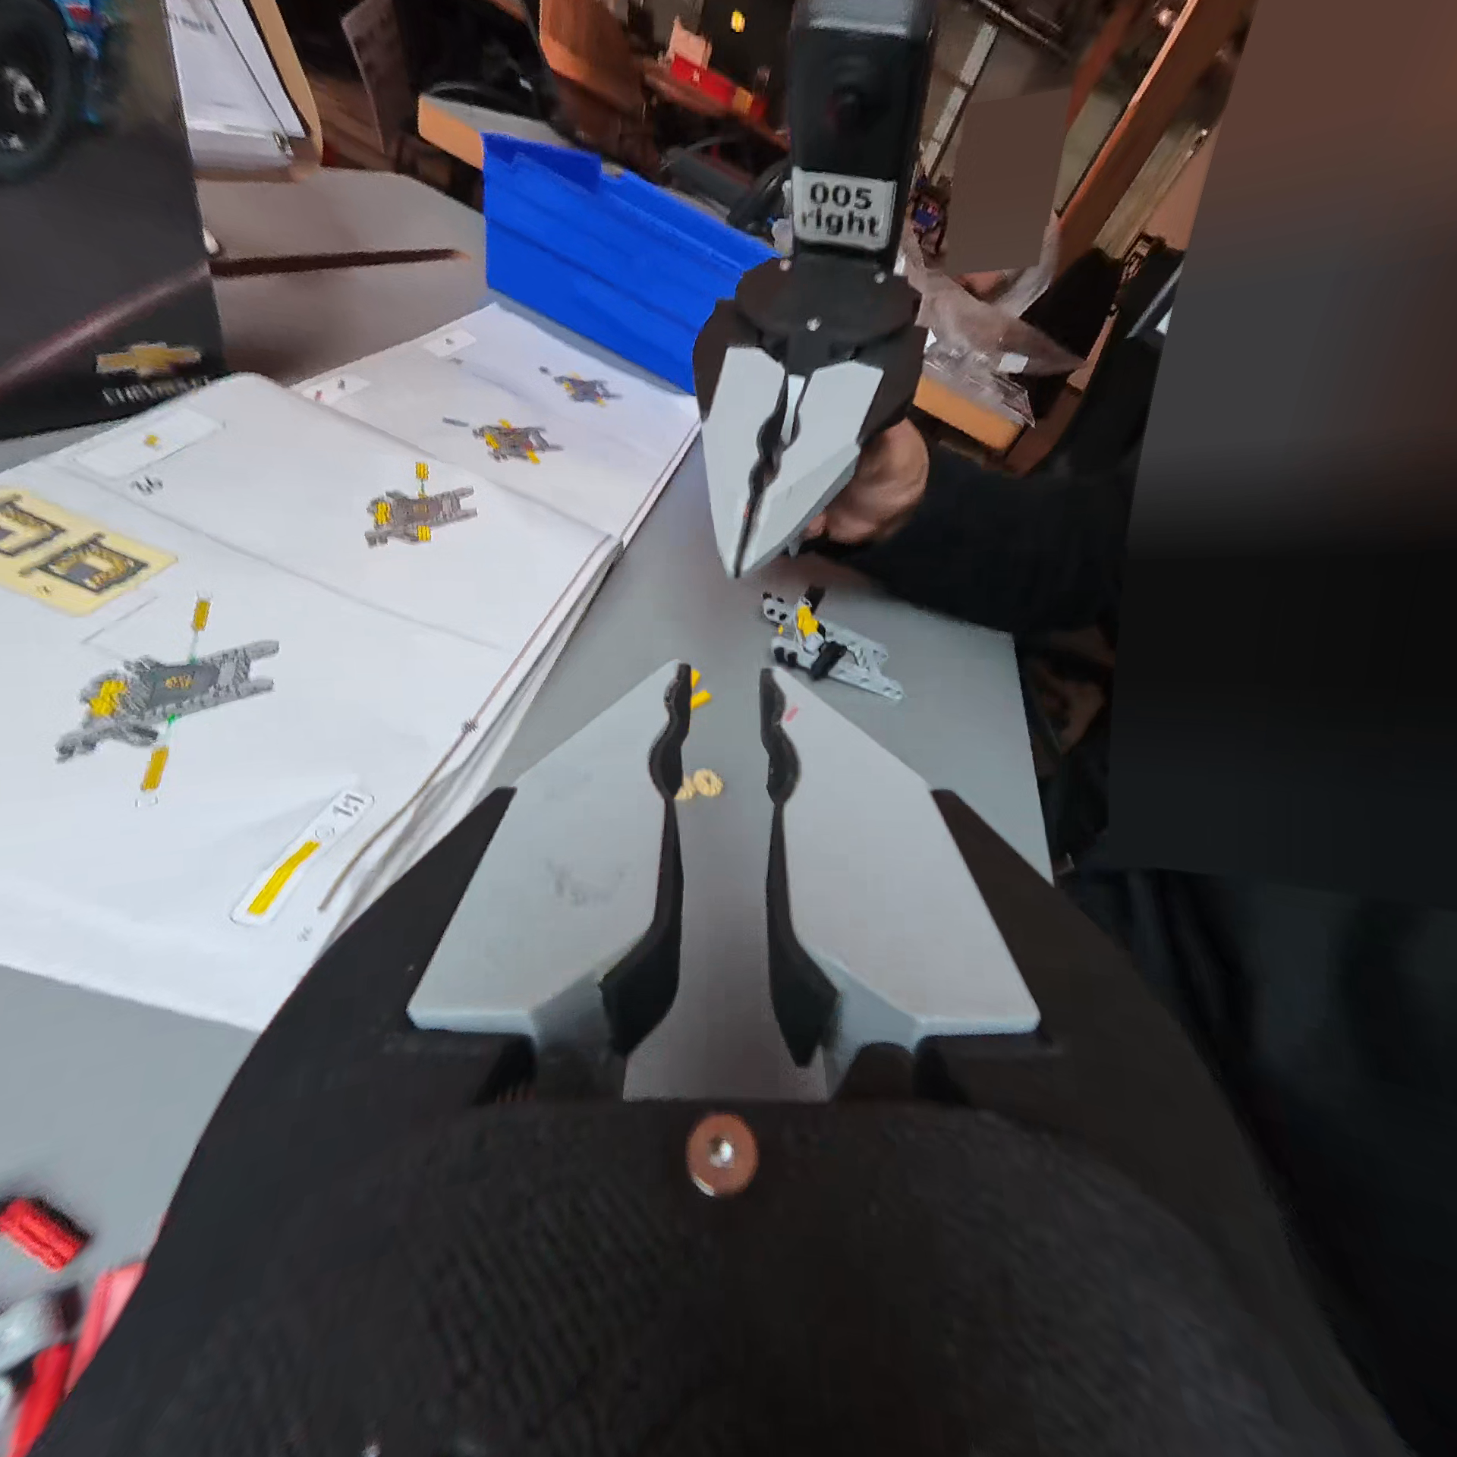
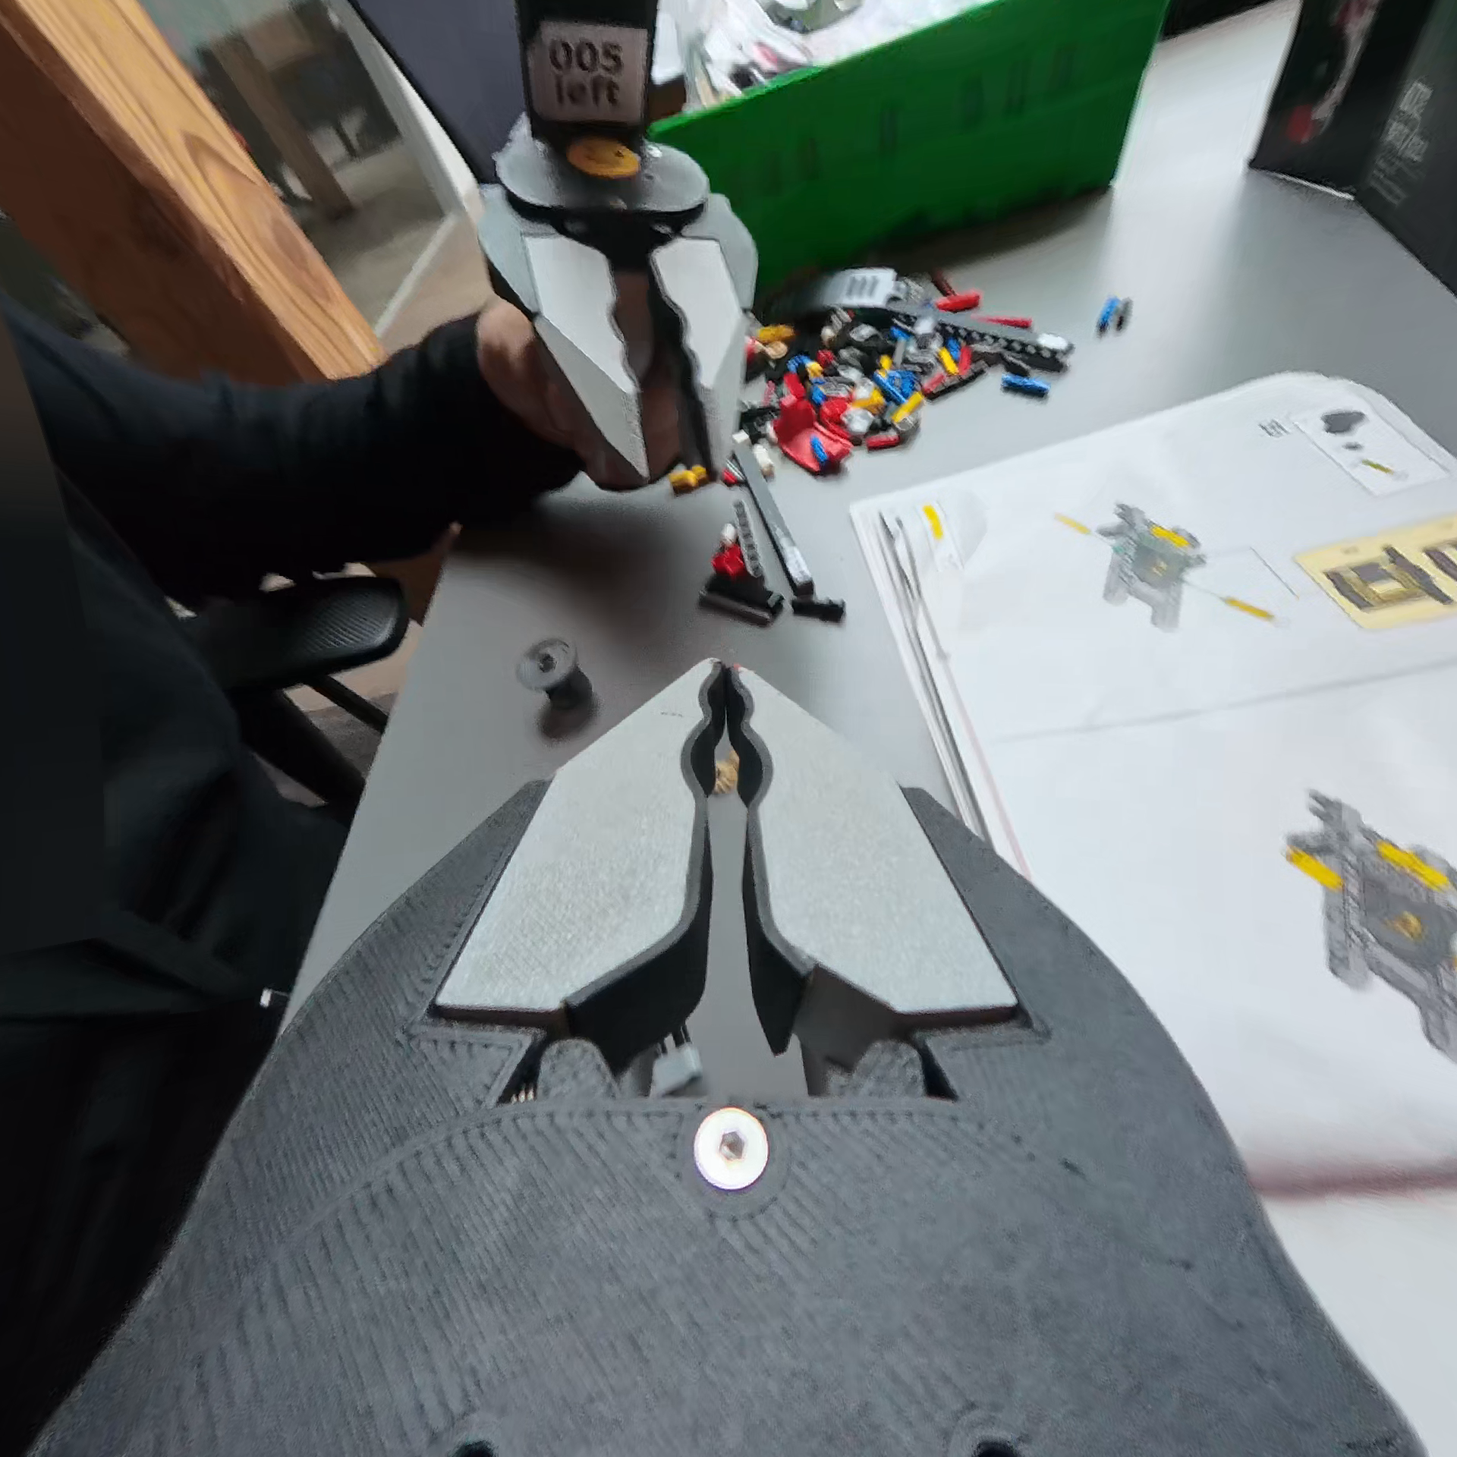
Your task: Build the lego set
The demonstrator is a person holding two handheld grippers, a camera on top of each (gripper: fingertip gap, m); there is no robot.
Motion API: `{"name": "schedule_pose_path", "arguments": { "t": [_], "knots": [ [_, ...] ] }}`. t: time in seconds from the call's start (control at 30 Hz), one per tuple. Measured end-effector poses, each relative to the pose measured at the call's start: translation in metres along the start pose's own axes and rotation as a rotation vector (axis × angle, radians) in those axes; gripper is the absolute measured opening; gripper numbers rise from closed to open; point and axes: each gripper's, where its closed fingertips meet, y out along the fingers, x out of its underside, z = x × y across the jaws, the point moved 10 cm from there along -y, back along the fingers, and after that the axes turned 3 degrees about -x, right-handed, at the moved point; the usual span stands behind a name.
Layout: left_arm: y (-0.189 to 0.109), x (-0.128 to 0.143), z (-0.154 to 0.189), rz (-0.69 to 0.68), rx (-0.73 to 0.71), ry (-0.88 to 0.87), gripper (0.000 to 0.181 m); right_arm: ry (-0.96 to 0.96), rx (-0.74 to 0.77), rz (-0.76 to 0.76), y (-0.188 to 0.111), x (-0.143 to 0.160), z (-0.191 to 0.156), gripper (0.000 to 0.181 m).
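Note:
My left gripper point(image 1: 721, 678) is open and empty, low over the grey table point(image 1: 946, 749). A small yellow piece point(image 1: 698, 694) lies by its left fingertip, and a tan round piece point(image 1: 698, 785) lies between its fingers. A small grey, yellow and black assembly point(image 1: 828, 650) lies just beyond, to the right. My right gripper point(image 2: 725, 670) is shut, and it also shows in the left wrist view point(image 1: 739, 569), pointing down above the assembly. In the right wrist view, the left gripper point(image 2: 676, 473) hangs open over the yellow piece point(image 2: 687, 478).
The open instruction booklet point(image 1: 315, 631) lies left of the grippers. A pile of loose coloured pieces point(image 2: 867, 378) sits before a green bin point(image 2: 907, 158). A red and black sub-assembly point(image 2: 749, 568) and a black hub point(image 2: 552, 670) lie nearby. A blue bin point(image 1: 599, 260) and a black box point(image 1: 95, 276) stand behind. The left gripper's tips are roughly 7 centimeters from the right gripper's. The black hub point(image 2: 552, 670) is about 11 centimeters from my left fingertips.

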Motion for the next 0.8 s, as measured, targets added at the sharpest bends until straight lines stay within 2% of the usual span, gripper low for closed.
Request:
{"name": "schedule_pose_path", "arguments": {
  "t": [0.1, 0.2, 0.3, 0.37, 0.57, 0.8],
  "knots": [
    [0.000, 0.010, 0.002, -0.018, 0.039, -0.049, 0.012, 0.008, 0.041, 0.019, -0.027, 0.012, 0.001, 0.000],
    [0.001, 0.016, 0.003, -0.043, 0.024, -0.022, 0.011, 0.045, 0.082, 0.067, -0.055, 0.025, 0.004, 0.000],
    [0.005, 0.016, 0.002, -0.043, 0.037, -0.030, 0.011, 0.081, 0.106, 0.119, -0.071, 0.034, 0.008, 0.000],
    [0.007, 0.016, 0.001, -0.043, 0.044, -0.041, 0.011, 0.088, 0.102, 0.151, -0.075, 0.036, 0.009, 0.000],
    [0.013, 0.018, 0.006, -0.082, 0.026, -0.027, 0.011, 0.057, 0.106, 0.123, -0.070, 0.038, 0.009, 0.000],
    [0.021, 0.002, 0.005, -0.098, -0.009, -0.016, 0.017, 0.013, 0.179, 0.068, -0.071, 0.040, 0.011, 0.000]
  ]
}}
